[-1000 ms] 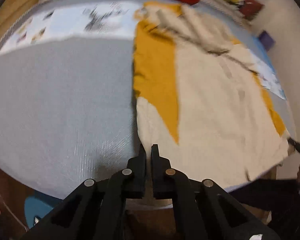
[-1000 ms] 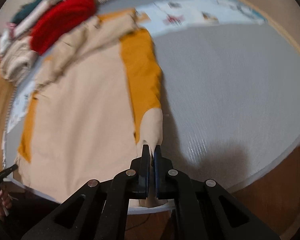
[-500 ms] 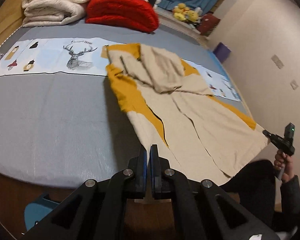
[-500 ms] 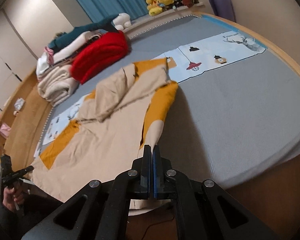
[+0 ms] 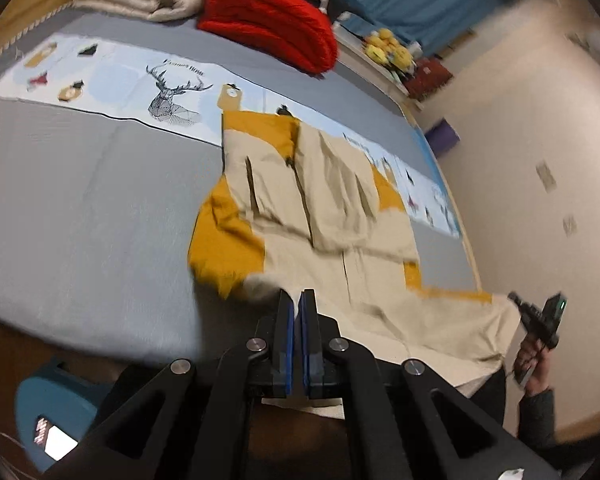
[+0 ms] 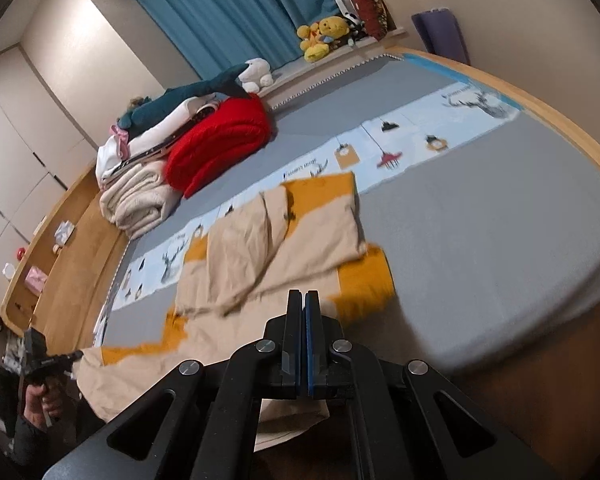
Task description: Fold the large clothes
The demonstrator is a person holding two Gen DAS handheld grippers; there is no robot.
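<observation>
Both the left gripper (image 5: 296, 300) and right gripper (image 6: 303, 300) are clenched on the near hem of the beige-and-mustard garment (image 5: 339, 216), its length stretching straight ahead of the jaws across the bed (image 5: 80, 200).

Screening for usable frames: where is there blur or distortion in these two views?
Left wrist: garment smeared near the gripper, right wall streaked, bed edge bowed. Right wrist: sharper background, orange sleeve and bed edge blurred, fisheye curvature throughout.

beige and mustard garment (image 5: 339, 220) lies spread on the bed, top apparently folded over.
</observation>
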